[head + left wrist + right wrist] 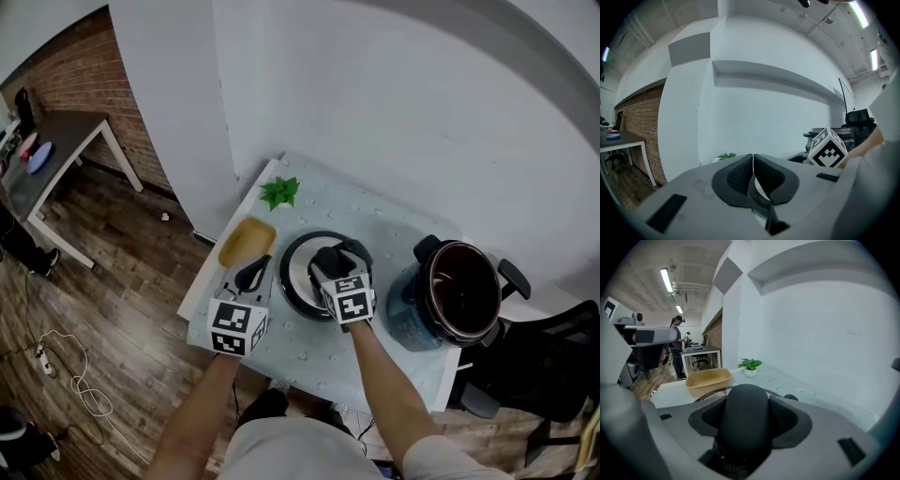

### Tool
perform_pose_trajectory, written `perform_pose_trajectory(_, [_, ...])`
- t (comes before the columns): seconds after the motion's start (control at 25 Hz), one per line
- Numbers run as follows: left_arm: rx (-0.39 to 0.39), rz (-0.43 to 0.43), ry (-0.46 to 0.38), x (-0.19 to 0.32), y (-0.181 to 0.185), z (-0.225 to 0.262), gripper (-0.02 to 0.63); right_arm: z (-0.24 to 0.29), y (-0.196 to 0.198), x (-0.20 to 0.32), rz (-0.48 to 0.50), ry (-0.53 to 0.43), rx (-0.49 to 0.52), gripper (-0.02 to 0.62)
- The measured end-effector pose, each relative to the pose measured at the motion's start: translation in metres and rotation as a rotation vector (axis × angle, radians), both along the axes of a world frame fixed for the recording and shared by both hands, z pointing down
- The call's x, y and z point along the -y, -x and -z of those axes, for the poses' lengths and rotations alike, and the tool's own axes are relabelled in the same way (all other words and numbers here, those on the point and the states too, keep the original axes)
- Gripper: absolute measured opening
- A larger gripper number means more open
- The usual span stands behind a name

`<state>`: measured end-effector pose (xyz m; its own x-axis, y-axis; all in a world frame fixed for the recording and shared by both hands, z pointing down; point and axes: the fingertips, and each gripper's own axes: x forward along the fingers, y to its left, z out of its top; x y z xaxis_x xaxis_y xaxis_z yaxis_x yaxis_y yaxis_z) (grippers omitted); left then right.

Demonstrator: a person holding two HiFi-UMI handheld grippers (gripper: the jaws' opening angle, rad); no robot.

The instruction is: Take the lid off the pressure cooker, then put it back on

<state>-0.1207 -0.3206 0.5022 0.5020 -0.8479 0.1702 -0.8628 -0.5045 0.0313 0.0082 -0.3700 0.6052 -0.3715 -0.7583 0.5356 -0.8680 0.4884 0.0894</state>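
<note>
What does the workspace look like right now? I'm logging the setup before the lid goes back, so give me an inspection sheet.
Surface: table, pale patterned cover.
Job's things: pressure cooker open; lid off, left of it.
Clutter: tan bowl, small plant.
Grippers: right gripper shut on the lid by its handle; left gripper shut, empty.
Cables: white cable on the floor.
Surroundings: brick wall, desk, black chair, a person far off.
</note>
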Motion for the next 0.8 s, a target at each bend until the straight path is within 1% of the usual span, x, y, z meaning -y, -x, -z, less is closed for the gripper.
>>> perform_pose_trajectory(0.12, [0.004, -0.003, 0.010, -0.001, 0.001, -0.004, 0.017, -0.007, 0.003, 0.001, 0.003, 0.001, -0.007, 0.276])
perform_pose_trajectory(0.32, [0.005, -0.009, 0.015, -0.001, 0.000, -0.007, 0.017, -0.012, 0.005, -0.004, 0.011, 0.000, -0.048, 0.276])
perform_pose_trajectory(0.56, [0.000, -0.017, 0.018, 0.003, -0.005, -0.006, 0.017, -0.011, 0.005, -0.003, 0.018, -0.017, -0.042, 0.276])
perform_pose_trajectory(0.8, [-0.005, -0.033, 0.018, 0.005, -0.011, -0.002, 0.017, -0.013, 0.006, -0.003, 0.020, -0.003, -0.048, 0.278])
